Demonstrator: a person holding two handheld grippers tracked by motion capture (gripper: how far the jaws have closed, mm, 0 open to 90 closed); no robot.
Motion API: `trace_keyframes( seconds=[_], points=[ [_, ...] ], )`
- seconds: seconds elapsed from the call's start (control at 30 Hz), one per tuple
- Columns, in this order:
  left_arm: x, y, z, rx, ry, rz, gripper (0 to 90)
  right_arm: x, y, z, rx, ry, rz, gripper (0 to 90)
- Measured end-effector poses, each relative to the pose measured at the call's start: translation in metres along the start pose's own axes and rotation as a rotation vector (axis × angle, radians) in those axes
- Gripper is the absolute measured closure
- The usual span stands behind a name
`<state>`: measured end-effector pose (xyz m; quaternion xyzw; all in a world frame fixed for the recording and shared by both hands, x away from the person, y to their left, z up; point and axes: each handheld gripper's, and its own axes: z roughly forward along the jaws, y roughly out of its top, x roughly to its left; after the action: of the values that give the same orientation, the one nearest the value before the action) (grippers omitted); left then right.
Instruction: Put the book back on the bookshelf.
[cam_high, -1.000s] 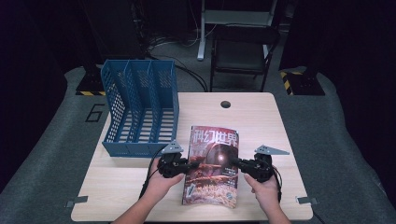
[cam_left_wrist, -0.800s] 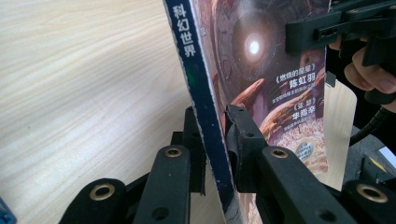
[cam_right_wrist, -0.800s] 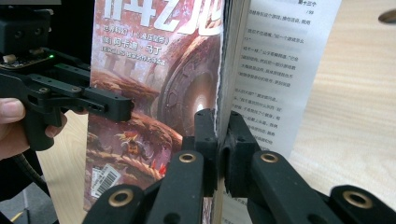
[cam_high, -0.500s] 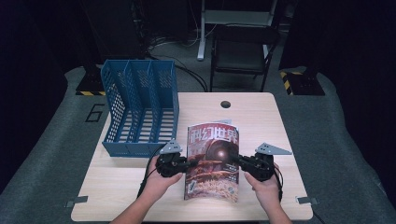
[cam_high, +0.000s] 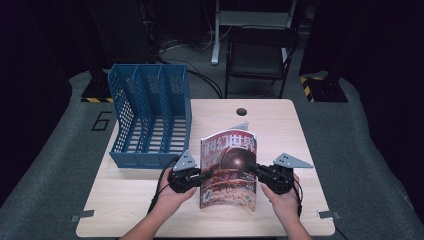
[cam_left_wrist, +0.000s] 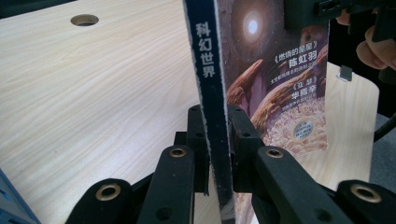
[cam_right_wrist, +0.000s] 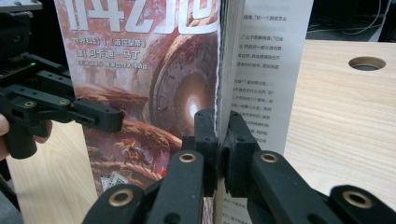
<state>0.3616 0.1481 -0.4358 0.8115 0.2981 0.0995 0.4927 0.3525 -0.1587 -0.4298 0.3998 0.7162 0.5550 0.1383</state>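
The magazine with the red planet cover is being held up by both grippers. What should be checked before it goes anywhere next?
1. Left gripper clamped on the dark blue spine of the glossy red-covered magazine: ok.
2. Right gripper clamped on the page edge: ok.
3. Magazine lifted upright off the pale wooden table: ok; its bottom edge may touch the table, cannot tell.
4. Slots of the blue plastic mesh file rack free: ok.
5. Loose back pages gathered in the right grip: not ok; some fan out.
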Motion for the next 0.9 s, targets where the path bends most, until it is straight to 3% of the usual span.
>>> trace_keyframes(
  seconds=[0.13, 0.3, 0.4, 0.57, 0.8, 0.9],
  points=[
    [-0.001, -0.001, 0.000, -0.009, 0.001, -0.016, 81.9, 0.000, -0.001, 0.000, -0.008, 0.004, -0.003, 85.9],
    [-0.003, -0.006, -0.001, -0.032, 0.017, -0.047, 82.5, -0.003, -0.003, 0.000, -0.014, 0.023, 0.026, 83.3],
    [-0.006, -0.009, 0.001, -0.071, 0.034, -0.073, 83.2, -0.005, -0.004, 0.000, -0.010, 0.043, 0.037, 78.4],
    [-0.006, -0.009, -0.001, -0.065, 0.023, -0.073, 83.6, -0.008, -0.008, 0.000, 0.035, 0.073, 0.063, 72.1],
    [-0.009, -0.012, 0.000, -0.089, 0.038, -0.073, 83.9, -0.017, -0.014, 0.004, 0.093, 0.097, 0.111, 70.6],
    [-0.008, -0.011, 0.000, -0.087, 0.036, -0.076, 83.9, -0.018, -0.015, 0.005, 0.106, 0.096, 0.104, 73.8]
  ],
)
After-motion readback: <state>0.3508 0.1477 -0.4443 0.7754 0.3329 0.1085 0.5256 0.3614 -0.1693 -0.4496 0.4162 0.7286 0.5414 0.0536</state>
